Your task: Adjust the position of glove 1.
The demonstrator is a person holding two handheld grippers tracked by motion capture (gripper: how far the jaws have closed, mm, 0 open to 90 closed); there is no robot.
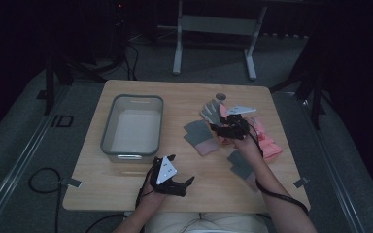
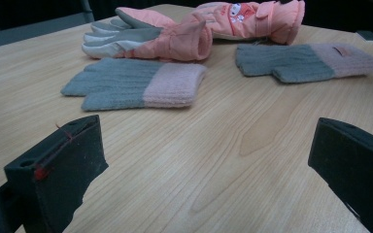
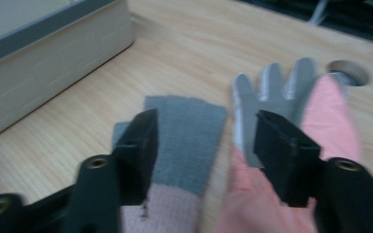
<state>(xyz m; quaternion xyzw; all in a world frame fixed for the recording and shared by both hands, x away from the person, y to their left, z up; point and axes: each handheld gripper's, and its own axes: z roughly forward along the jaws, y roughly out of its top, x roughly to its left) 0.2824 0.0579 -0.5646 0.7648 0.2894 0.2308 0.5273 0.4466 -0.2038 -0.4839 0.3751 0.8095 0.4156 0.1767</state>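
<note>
As seen overhead, right gripper jaws half-open over gloves.

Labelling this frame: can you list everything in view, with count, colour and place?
Grey-and-pink knitted gloves: two, flat at table centre-right; the second lies nearer the person.
Pink padded ski gloves with grey palms: two, behind the knitted ones; the second lies to the right.
Grey-rimmed translucent plastic bin: one, table left.
Light wooden table: one, with a round hole near its far edge.
White metal frame: one, on the floor beyond.
Left gripper: black, open, near front edge.
Right gripper: black, open above the gloves.
</note>
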